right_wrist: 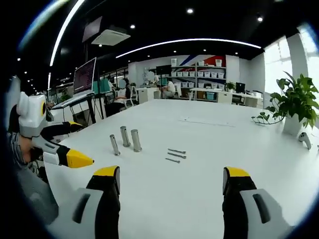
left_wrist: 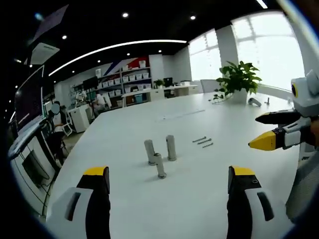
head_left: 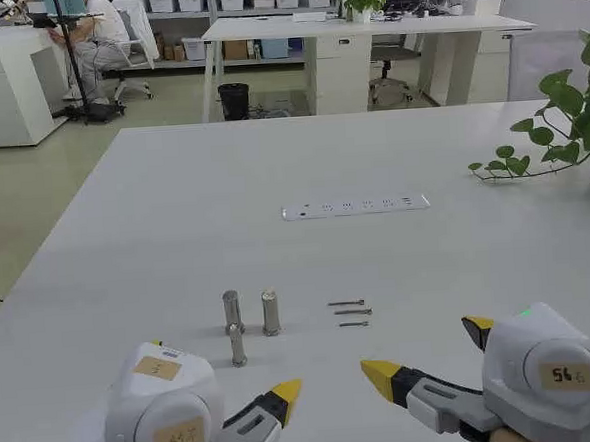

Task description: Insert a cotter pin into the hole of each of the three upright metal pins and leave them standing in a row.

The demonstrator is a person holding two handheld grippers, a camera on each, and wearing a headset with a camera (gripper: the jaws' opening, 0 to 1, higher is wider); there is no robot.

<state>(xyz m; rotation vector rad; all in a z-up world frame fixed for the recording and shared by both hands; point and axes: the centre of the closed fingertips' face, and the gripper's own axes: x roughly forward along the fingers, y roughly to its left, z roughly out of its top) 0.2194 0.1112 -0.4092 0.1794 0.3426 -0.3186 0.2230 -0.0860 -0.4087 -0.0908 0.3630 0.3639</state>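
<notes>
Ahead of the left gripper (left_wrist: 168, 174), jaws spread, stand three metal pins (left_wrist: 171, 147); ahead of the spread right gripper (right_wrist: 171, 172) lie cotter pins (right_wrist: 177, 155), which we judge light, stiff, slippery: pinch mid-shank.

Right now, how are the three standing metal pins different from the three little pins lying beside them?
The metal pins stand upright; the cotter pins lie flat. The metal pins are thick; the cotter pins are thin. The metal pins bunch in a triangle; the cotter pins lie parallel. Both are silvery, three each, on the white table.
</notes>
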